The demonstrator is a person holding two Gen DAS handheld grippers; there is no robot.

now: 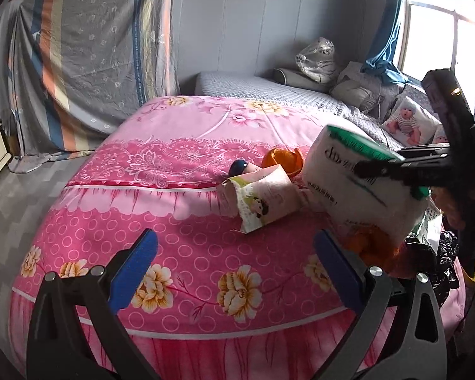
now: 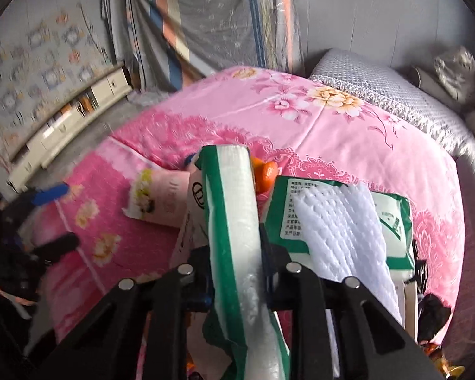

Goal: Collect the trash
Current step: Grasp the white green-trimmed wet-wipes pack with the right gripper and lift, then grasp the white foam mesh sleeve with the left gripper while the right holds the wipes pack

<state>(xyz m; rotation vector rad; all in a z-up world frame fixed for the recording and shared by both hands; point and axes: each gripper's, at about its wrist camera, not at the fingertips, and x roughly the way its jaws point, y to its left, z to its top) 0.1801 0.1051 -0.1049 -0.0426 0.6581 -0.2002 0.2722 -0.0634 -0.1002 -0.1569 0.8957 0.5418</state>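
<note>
Over at 9 o'clock in your left wrist view it's just the striped sheet (image 1: 88,60) hanging against the wall, floor below it. Your left tongs (image 1: 236,270) sit at 6 o'clock with the blue pads (image 1: 133,272) spread wide apart, nothing between them, only the pink floral bedspread (image 1: 180,145) underneath.

Moving toward the middle, the trash is bunched up on the bed: a pink paper carton (image 1: 262,201) lying on its side just past your left tongs, a dark blue cap (image 1: 239,167) behind it, and orange peel (image 1: 283,160) right behind that at about 1 o'clock.

Then at 3 o'clock your right tongs (image 1: 369,171) come in from the edge, clamped on the white-and-green tissue pack (image 1: 357,183), which is tilted and lifted off the bedspread. The right wrist view confirms it: pads squeezed onto the pack's folded edge (image 2: 234,221), with a second green-and-white pack (image 2: 345,221) lying just beside it at 3 o'clock, white tissue spilling out. A black plastic bag (image 1: 440,269) sits at the bed's right edge.
</note>
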